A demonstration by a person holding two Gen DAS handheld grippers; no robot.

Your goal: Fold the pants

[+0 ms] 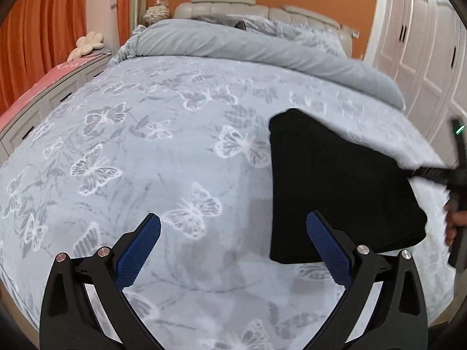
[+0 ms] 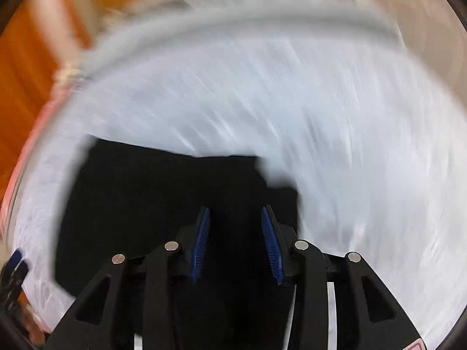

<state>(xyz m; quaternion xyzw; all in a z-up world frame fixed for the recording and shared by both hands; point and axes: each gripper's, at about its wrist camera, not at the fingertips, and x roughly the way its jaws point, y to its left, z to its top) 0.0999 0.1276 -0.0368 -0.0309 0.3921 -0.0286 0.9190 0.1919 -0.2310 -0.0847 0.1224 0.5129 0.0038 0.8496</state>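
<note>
The folded black pants [image 1: 341, 186] lie on the bed at the right of my left wrist view, just past my right-hand blue pad. My left gripper [image 1: 233, 248] hangs released, fingers spread wide over bare bedspread with nothing between them. In the blurred right wrist view the pants [image 2: 163, 204] fill the lower centre, and my right gripper [image 2: 235, 242] sits over them with its fingers half closed; dark cloth lies between the pads [image 2: 201, 242], but I cannot tell whether they press on it. The butterfly-print bedspread [image 1: 146, 151] covers the bed, a rolled grey duvet [image 1: 262, 49] lies across the top, with orange curtains [image 1: 43, 23] upper left and white wardrobe doors [image 1: 423, 43] upper right.
</note>
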